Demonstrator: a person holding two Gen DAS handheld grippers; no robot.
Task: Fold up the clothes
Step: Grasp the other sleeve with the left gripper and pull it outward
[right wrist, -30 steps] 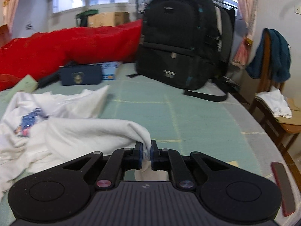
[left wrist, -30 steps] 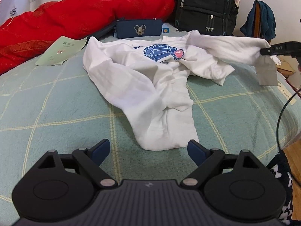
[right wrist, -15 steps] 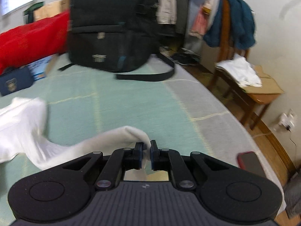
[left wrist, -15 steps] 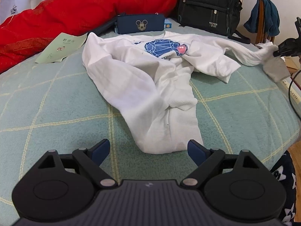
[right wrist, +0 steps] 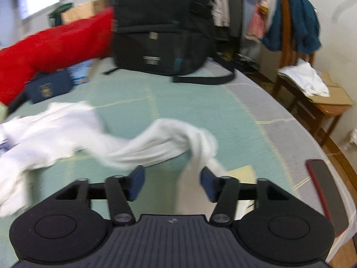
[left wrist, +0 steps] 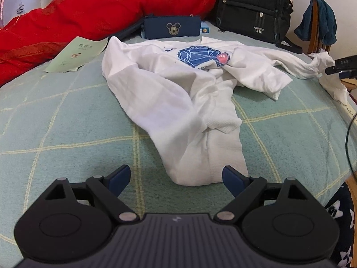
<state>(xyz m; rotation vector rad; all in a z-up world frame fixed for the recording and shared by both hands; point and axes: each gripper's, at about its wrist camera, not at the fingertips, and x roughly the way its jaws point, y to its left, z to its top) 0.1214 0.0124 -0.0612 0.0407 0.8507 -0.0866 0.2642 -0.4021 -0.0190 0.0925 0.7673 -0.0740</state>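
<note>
A white sweatshirt [left wrist: 178,102] with a blue print [left wrist: 196,57] lies crumpled on the green checked bed [left wrist: 67,122]. Its near end bunches just in front of my left gripper [left wrist: 176,177], which stands open with nothing between its fingers. One twisted sleeve [right wrist: 165,140] stretches toward the bed's right edge. My right gripper [right wrist: 171,182] is open just behind that sleeve's end, which hangs loose between and ahead of the fingers. In the left wrist view the right gripper's tip [left wrist: 342,64] shows beside the sleeve end [left wrist: 321,63].
A red quilt [left wrist: 78,20], a navy pouch [left wrist: 171,28], a green booklet [left wrist: 77,53] and a black backpack [left wrist: 252,6] line the far side of the bed. A red phone [right wrist: 325,192] lies at the right edge. A wooden chair [right wrist: 312,82] with clothes stands beyond.
The right gripper pulled the sleeve out toward the bed's right edge, then opened and let it go. The left gripper stayed open and edged slightly closer to the shirt's near end.
</note>
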